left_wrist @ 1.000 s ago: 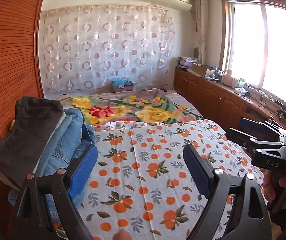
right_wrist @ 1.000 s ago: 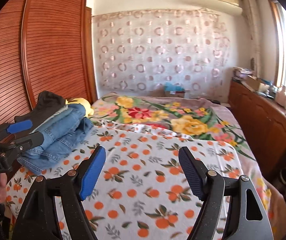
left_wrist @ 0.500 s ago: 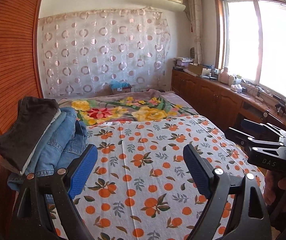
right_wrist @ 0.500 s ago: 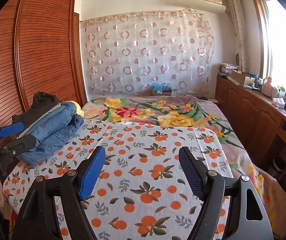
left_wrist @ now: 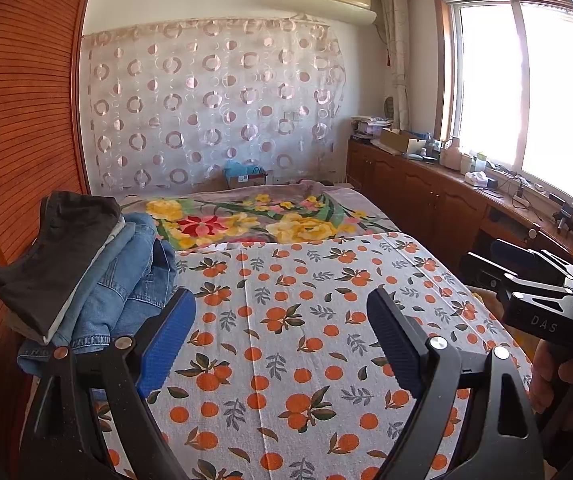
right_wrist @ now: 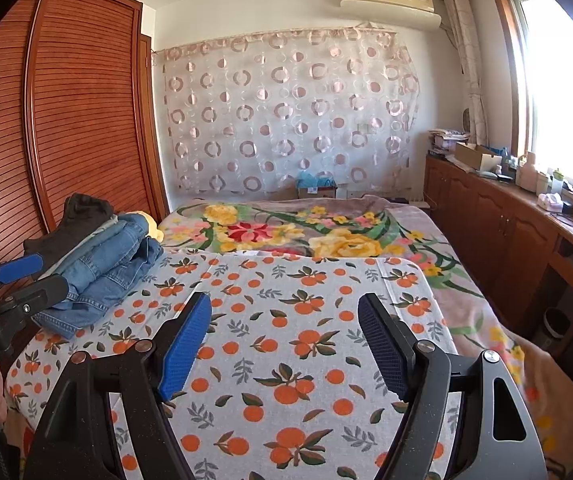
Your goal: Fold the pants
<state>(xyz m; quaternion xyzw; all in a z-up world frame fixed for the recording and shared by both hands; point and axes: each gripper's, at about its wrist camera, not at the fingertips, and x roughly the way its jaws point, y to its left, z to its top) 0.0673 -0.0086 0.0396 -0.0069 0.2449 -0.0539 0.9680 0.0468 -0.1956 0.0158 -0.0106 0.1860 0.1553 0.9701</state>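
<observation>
A stack of folded pants (left_wrist: 98, 280) (right_wrist: 102, 264), blue jeans with a dark pair on top, lies at the left edge of the bed. My left gripper (left_wrist: 280, 328) hangs open above the orange-print sheet (left_wrist: 306, 320), its left finger just right of the stack, nothing between its blue pads. My right gripper (right_wrist: 284, 334) is open too, over the sheet (right_wrist: 286, 320), with the stack off to its left. Each gripper shows at the edge of the other's view: the right gripper (left_wrist: 542, 300) and the left gripper (right_wrist: 10, 280).
A ribbed wooden wardrobe (right_wrist: 66, 132) stands along the left of the bed. A flowered blanket (left_wrist: 254, 220) covers the far half of the bed. Wooden cabinets (right_wrist: 498, 216) with clutter run under the window on the right. A person's hand (left_wrist: 554, 372) holds the right gripper's handle.
Both grippers have drawn back from the bed, so more of the sheet and room shows. The stack of pants has stayed where it was. Both pairs of jaws have kept the same spread.
</observation>
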